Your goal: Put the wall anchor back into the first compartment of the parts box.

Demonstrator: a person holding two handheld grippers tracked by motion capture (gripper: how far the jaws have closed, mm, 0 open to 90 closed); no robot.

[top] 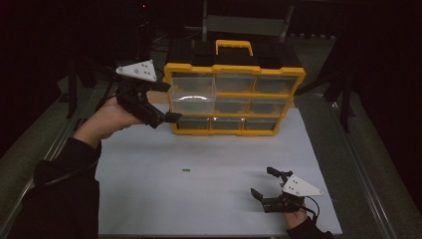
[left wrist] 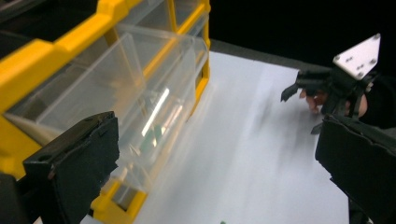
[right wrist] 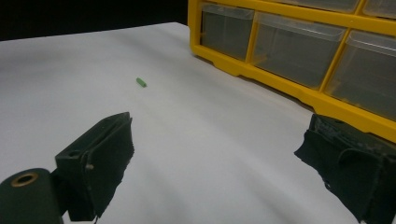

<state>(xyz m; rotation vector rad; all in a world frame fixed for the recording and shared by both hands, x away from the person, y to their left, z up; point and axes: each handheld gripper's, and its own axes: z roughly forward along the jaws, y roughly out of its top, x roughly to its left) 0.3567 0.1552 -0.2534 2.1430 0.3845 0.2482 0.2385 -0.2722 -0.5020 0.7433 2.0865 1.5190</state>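
Left hand-held gripper [top: 166,102] released, jaws spread at the pulled-out clear plastic drawer [left wrist: 140,100] of the yellow-framed organiser cabinet [top: 234,99]; something green inside, other drawers look empty. Right hand-held gripper [top: 263,183] released, low over white counter [top: 209,199]. Risk: small green peg [top: 186,170] lies loose mid-counter, a careless pinch flicks it away

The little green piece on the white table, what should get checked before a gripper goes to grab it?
1. Green piece lies alone on the table: ok.
2. Right gripper jaws open and empty: ok.
3. Left gripper out of the way, up beside the yellow organizer: ok.
4. Nothing lies between the right gripper and the piece: ok.
5. Which drawer the piece belongs in: cannot tell.
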